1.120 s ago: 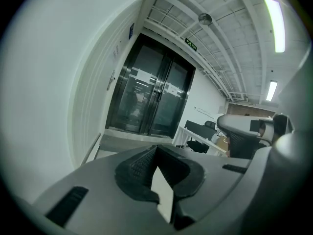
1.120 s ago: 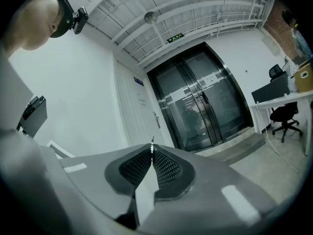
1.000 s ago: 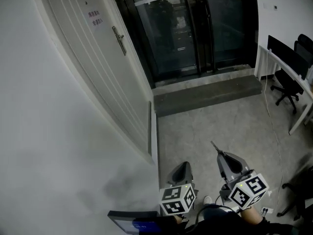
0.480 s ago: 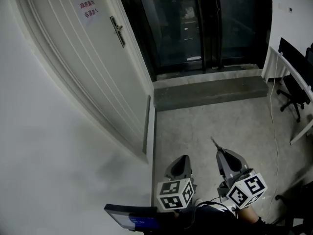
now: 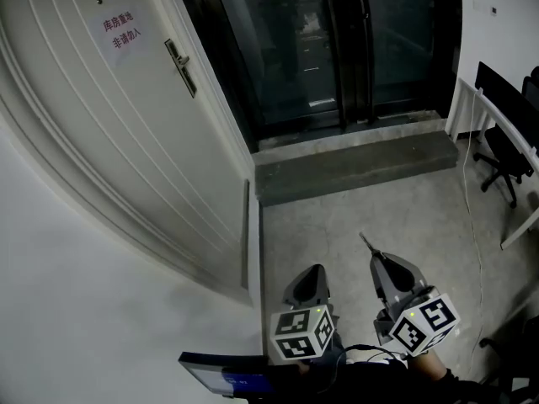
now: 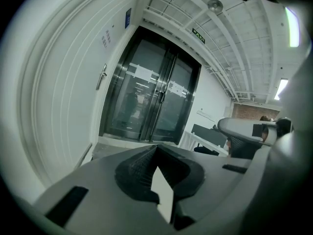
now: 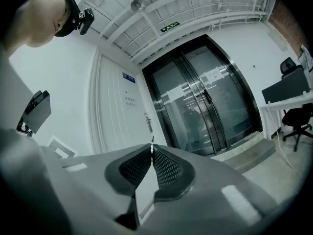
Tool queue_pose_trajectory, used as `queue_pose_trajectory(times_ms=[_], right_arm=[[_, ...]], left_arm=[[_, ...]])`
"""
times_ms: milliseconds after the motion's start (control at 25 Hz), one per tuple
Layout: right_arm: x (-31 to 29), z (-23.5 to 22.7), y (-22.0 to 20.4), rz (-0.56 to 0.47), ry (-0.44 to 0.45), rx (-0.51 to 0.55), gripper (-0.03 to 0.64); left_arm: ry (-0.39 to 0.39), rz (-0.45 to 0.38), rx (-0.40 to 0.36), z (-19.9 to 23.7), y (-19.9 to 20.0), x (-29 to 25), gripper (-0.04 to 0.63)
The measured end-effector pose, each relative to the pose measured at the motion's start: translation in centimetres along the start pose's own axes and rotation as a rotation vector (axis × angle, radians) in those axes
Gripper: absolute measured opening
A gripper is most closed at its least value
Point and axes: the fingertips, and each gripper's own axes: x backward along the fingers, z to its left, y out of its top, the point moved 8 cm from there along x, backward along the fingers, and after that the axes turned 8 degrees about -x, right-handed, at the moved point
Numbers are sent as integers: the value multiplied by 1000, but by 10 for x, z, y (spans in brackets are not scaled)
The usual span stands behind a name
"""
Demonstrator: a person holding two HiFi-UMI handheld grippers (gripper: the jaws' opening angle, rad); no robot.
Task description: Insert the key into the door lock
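The pale panelled door (image 5: 118,141) stands at the left in the head view, with its metal handle and lock plate (image 5: 179,66) high up and far ahead of both grippers. My right gripper (image 5: 376,259) is shut on a thin metal key (image 5: 366,242) that sticks out past its tips. In the right gripper view the key (image 7: 152,144) shows edge-on between the pads, and the handle (image 7: 147,122) lies just above it in the distance. My left gripper (image 5: 315,269) is shut with nothing in it; its view shows the handle (image 6: 101,76) far off.
Dark glass double doors (image 5: 337,40) fill the far wall behind a grey stone step (image 5: 354,162). A white desk with black office chairs (image 5: 501,154) stands at the right. A paper sign with red print (image 5: 123,29) hangs on the door. A dark flat device (image 5: 223,375) shows at the bottom.
The head view has swung left and nearer the door: the handle and sign have slid leftward and the door fills more of the picture. Both grippers keep their places, the key still held.
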Motion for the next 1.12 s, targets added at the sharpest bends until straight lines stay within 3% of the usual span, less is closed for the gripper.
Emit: queue_pose_trajectory(times_ms=[360,720,1120], right_arm=[[-117,-30,36,-52,-24,9,12],[-199,-57,45,-58,-53,8,12],[-265,-119,64,-40,-81,17,12]], left_arm=[[-71,-26,-50,55,66,-103,0],[-88,-4,-42,104,90,-175,0],[-95,25,-14,116,104,-268,0]])
